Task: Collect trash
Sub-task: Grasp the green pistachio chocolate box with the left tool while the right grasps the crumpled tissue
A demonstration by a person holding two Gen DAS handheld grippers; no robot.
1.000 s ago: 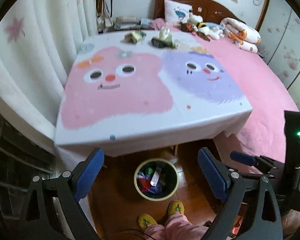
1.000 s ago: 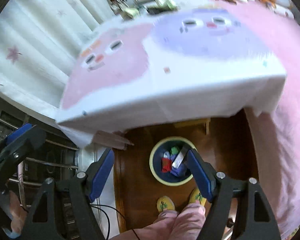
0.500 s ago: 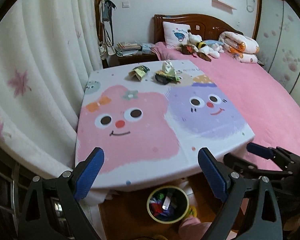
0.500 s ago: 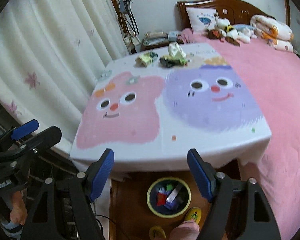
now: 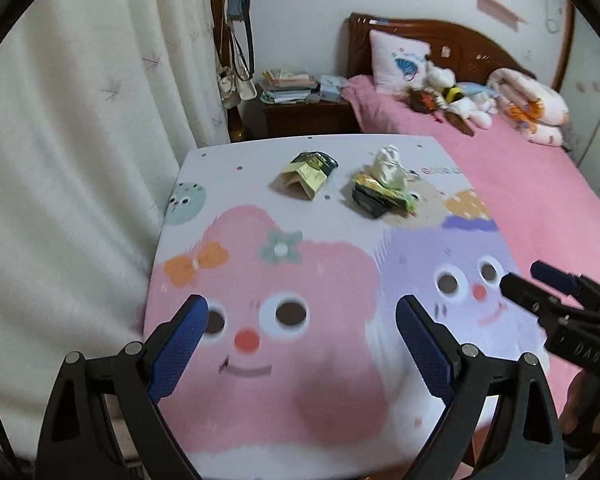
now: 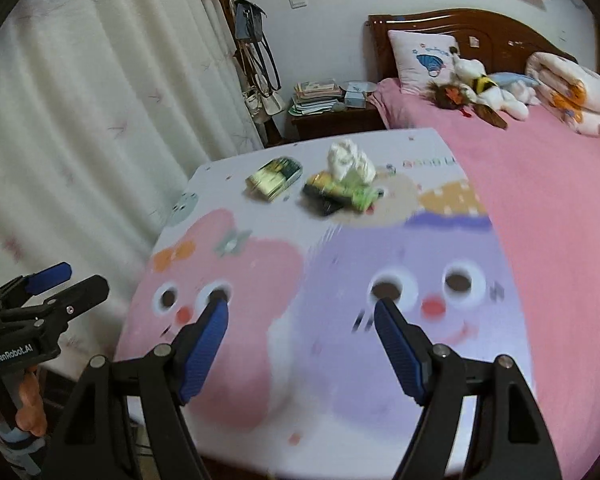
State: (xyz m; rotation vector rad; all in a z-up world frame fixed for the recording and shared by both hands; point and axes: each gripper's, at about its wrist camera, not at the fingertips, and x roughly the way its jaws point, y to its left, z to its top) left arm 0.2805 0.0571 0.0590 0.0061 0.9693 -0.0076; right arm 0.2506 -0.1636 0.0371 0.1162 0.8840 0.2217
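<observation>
Trash lies at the far end of the cartoon tablecloth (image 5: 320, 400) (image 6: 440, 432): a gold-green wrapper (image 5: 307, 174) (image 6: 275, 178), a dark and green wrapper (image 5: 380, 197) (image 6: 340, 196), and a crumpled white tissue (image 5: 389, 168) (image 6: 350, 160) on top of it. My left gripper (image 5: 302, 340) is open and empty above the near part of the table. My right gripper (image 6: 301, 344) is open and empty too, to the right of the left one. Both are well short of the trash.
A white curtain (image 5: 80, 160) hangs along the table's left side. A pink bed (image 6: 540, 184) with stuffed toys and a pillow borders the right. A nightstand (image 5: 304, 116) with books and a coat stand (image 6: 252, 64) are behind the table.
Both grippers rose and tilted up from the floor bin below the table edge to over the tabletop, moving forward toward the trash. The bin has dropped out of view.
</observation>
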